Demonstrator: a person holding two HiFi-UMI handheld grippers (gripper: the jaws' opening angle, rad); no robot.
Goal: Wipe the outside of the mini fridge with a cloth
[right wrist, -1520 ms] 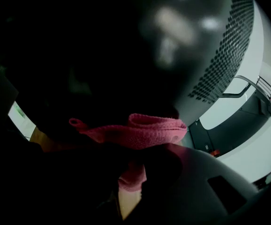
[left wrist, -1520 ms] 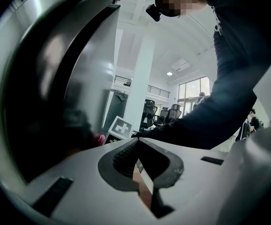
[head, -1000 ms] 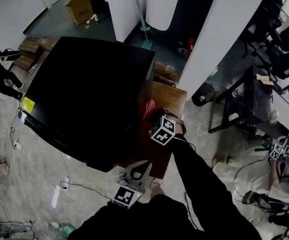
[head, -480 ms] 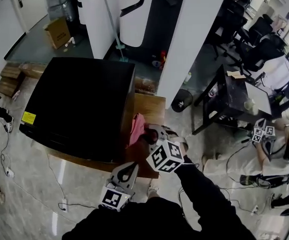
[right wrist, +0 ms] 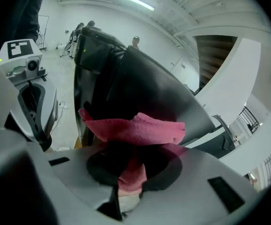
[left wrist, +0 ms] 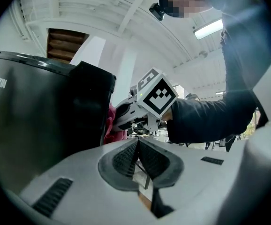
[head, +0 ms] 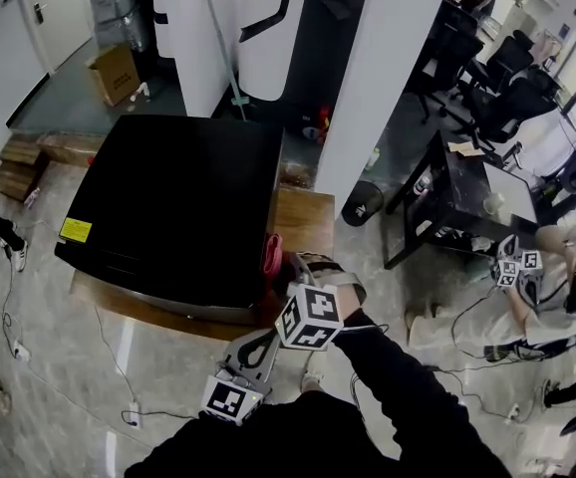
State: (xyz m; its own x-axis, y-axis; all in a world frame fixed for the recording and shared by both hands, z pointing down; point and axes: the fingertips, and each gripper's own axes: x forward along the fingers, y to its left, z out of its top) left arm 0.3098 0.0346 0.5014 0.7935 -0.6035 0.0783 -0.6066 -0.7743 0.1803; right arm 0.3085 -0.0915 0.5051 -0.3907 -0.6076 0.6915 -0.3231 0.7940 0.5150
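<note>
A: Left claw [head: 266,342] state?
B: Jaws pressed together, nothing in them. It sits low, just off the table's [head: 306,219] front edge.
A: Mini fridge [head: 173,202]?
B: Black, stands on the table's left part. Wood is bare along the right edge.
A: Cloth [head: 272,254]?
B: Pink, against the fridge's right side wall near its front corner, pinched tight in the right claw [head: 290,267].

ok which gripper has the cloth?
The right gripper: its jaws are shut on the pink cloth, held at the black mini fridge's side. The left gripper is shut with nothing in it.
</note>
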